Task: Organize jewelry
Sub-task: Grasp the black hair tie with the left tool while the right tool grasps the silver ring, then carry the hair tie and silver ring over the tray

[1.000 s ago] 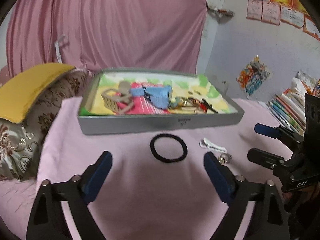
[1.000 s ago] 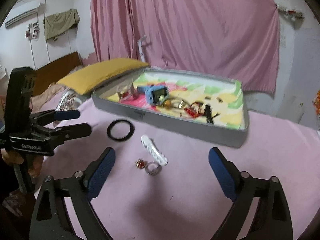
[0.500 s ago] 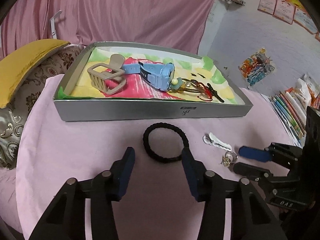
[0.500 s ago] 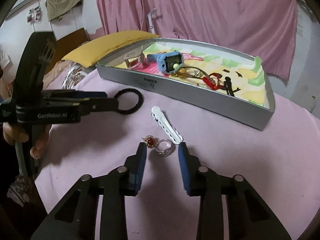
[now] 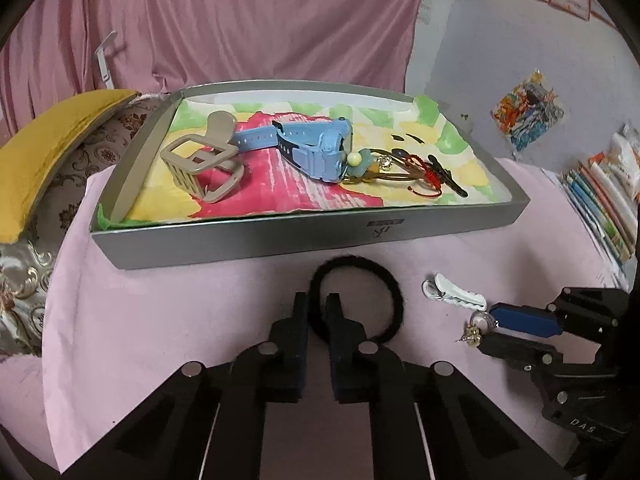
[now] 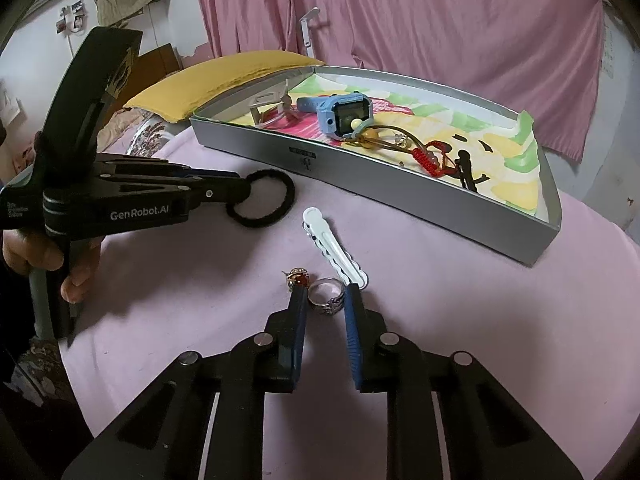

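- Two grippers, both low in their frames over a pink-covered counter [image 5: 160,320].
- Left gripper [image 5: 317,312]: fingers clenched on the near-left arc of a black hair tie [image 5: 384,284], lower centre of the left view.
- Right gripper [image 6: 326,300]: fingers nearly closed around a silver ring [image 6: 327,295], centre of the right view; whether they press it cannot be told.
- Red-stone earring [image 6: 298,276]: just left of the ring.
- White hair clip [image 6: 332,248]: just above the ring.
- Grey tray [image 5: 304,240]: upper centre, holding a blue watch [image 5: 316,148], a beige claw clip [image 5: 200,164] and a red cord bracelet [image 6: 430,158].
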### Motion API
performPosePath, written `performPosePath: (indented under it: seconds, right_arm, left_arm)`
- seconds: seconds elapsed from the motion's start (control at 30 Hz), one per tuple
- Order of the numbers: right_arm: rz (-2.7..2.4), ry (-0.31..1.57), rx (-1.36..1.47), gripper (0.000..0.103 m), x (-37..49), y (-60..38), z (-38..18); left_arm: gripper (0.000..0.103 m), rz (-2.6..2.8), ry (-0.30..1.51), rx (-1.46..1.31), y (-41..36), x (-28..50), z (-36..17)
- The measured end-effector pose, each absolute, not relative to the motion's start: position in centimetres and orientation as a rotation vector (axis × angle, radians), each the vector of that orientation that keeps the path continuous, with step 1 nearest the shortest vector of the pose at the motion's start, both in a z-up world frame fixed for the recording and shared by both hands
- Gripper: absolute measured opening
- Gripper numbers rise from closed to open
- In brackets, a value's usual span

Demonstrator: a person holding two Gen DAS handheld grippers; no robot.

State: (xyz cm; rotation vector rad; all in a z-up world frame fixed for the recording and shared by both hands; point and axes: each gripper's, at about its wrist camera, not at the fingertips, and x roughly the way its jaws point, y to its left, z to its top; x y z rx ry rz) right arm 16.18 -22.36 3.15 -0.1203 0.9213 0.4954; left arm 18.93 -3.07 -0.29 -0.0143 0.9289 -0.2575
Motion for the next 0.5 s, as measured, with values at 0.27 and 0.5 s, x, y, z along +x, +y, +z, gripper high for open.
performPosePath:
  seconds: [0.27,0.5]
  right_arm:
    - [0.489,0.913,-0.105,0.017,16.0,-22.8,3.3]
    - [0.471,0.85,-0.073,0.017,15.1,-23.7,4.3]
  left_arm:
    - [0.005,-0.283,0.916,-0.022,-3.3,18.1,-0.2]
    - [0.005,-0.303,0.836,-0.024,-3.6,16.2,1.0]
